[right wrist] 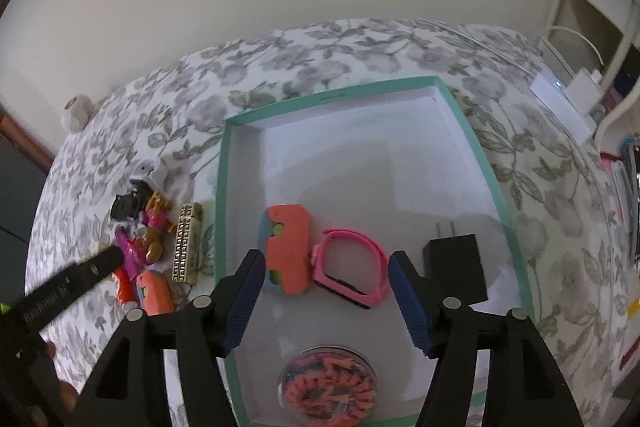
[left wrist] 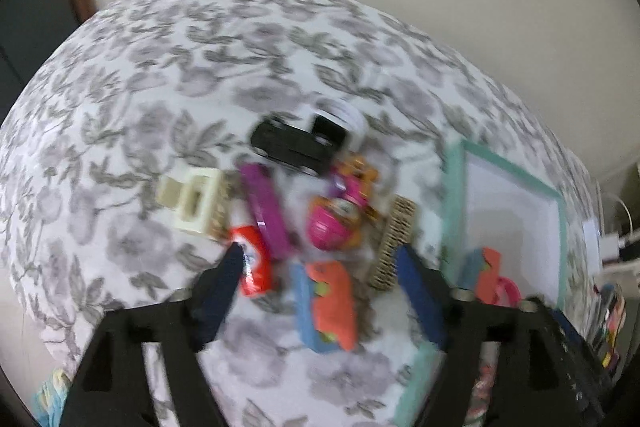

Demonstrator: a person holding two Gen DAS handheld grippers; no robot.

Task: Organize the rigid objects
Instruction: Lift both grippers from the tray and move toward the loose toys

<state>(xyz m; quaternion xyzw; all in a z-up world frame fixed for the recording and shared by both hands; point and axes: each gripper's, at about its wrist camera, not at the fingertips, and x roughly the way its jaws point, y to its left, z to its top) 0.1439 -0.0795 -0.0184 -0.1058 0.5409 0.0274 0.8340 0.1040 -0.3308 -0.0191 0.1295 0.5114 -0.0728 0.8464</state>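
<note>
1. While my left gripper (left wrist: pixel 320 279) hangs over the loose pile on the floral cloth (left wrist: pixel 160 75), its jaws stand wide apart with nothing between them; the view is blurred.
2. Below that gap lies an orange-and-blue toy piece (left wrist: pixel 328 303), with a red item (left wrist: pixel 254 263) beside the left finger and a purple bar (left wrist: pixel 266 211) just past it.
3. Farther off in the pile I see a pink doll figure (left wrist: pixel 340 215), a gold patterned bar (left wrist: pixel 394 243), a cream clip (left wrist: pixel 192 203) and a black clip (left wrist: pixel 296 143).
4. My right gripper (right wrist: pixel 326 291) hovers over the teal-rimmed box (right wrist: pixel 224 187), also spread and empty.
5. Already inside the box are a matching orange piece (right wrist: pixel 288 251), a pink wristband (right wrist: pixel 352 267), a black plug adapter (right wrist: pixel 456 267) and a round dish of coloured bits (right wrist: pixel 326 383).
6. I judge the sorting partly done: several pieces boxed, the pile still waiting.
7. Next I'd lower the left gripper onto the orange-and-blue piece, squaring the fingers to its long sides so neighbours aren't pinched, then carry it over the rim.
</note>
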